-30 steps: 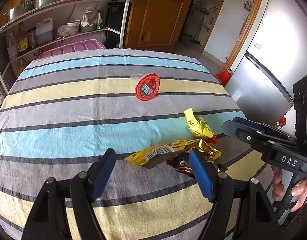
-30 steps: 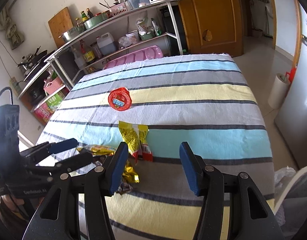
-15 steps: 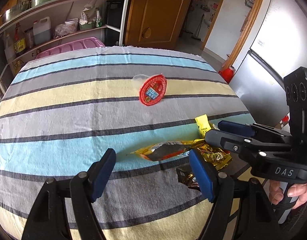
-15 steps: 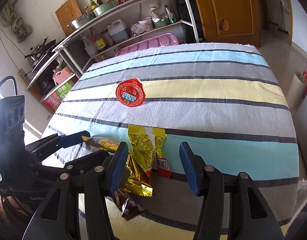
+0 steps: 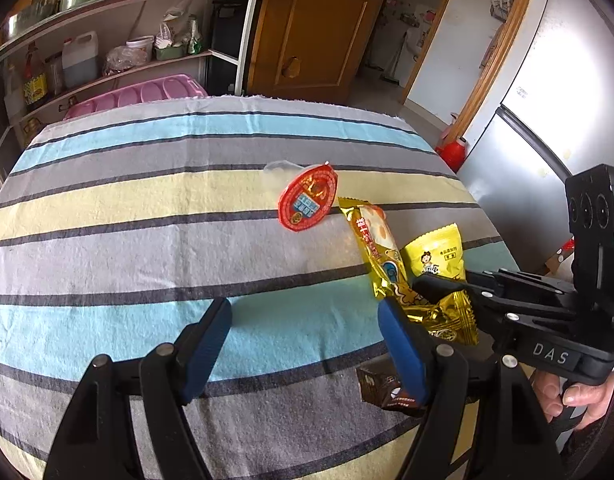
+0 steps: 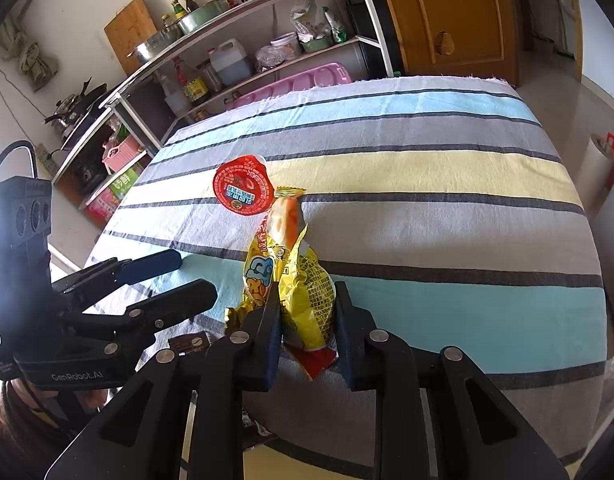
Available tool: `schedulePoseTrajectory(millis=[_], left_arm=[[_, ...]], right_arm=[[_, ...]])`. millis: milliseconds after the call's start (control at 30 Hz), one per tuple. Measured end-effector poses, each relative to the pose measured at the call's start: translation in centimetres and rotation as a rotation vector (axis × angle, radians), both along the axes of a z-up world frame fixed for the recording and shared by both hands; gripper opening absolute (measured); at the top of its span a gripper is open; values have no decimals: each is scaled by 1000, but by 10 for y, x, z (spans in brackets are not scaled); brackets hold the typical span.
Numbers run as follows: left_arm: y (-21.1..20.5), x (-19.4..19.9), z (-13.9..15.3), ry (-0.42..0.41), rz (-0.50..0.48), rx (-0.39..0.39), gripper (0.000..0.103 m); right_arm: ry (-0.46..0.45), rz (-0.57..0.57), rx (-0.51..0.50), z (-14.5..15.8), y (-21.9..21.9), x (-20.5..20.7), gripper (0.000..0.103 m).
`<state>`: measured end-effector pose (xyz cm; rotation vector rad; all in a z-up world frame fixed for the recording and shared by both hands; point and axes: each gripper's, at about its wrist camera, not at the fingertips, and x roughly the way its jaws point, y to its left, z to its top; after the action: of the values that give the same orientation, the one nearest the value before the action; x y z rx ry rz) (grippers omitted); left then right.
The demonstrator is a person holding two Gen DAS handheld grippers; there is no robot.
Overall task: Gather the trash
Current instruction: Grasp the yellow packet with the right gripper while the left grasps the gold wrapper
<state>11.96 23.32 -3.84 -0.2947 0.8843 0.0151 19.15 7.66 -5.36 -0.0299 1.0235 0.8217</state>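
The right gripper point(image 6: 305, 320) is clenched on two crinkled yellow foil snack wrappers point(image 6: 303, 280), lifted near the striped tablecloth's point(image 5: 147, 240) right edge; half a second ago they lay flat. Beside it, the left gripper point(image 5: 305, 346) hangs released over bare cloth. A dark brown wrapper point(image 5: 383, 390) lies underneath. Farther in, the round red foil-lidded cup point(image 5: 307, 202) stays put, open cloth beyond.

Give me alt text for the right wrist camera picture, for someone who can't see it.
The right claw pinches yellow snack wrappers above a striped tablecloth. A red cup lid lies beyond them, and the left claw sits open at the left.
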Motion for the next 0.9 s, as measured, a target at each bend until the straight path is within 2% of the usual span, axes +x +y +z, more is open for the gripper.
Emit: schedulePoseTrajectory(millis=[167, 333, 533, 733, 833, 900], left_arm=[[2, 9, 1, 4, -2, -79, 77], [-10, 22, 1, 10, -24, -78, 77], [-22, 35, 1, 26, -4, -7, 77], [-45, 41, -2, 61, -16, 171, 77], [-51, 44, -4, 67, -10, 216, 77], [-52, 43, -4, 64, -8, 232, 73]], right_arm=[[-9, -53, 10, 0, -13, 2, 24], [-26, -94, 3, 2, -24, 4, 24], [-47, -136, -16, 3, -36, 6, 24], [-74, -162, -27, 6, -42, 6, 24], [-81, -169, -30, 7, -43, 6, 24], [-78, -169, -24, 7, -44, 6, 24]])
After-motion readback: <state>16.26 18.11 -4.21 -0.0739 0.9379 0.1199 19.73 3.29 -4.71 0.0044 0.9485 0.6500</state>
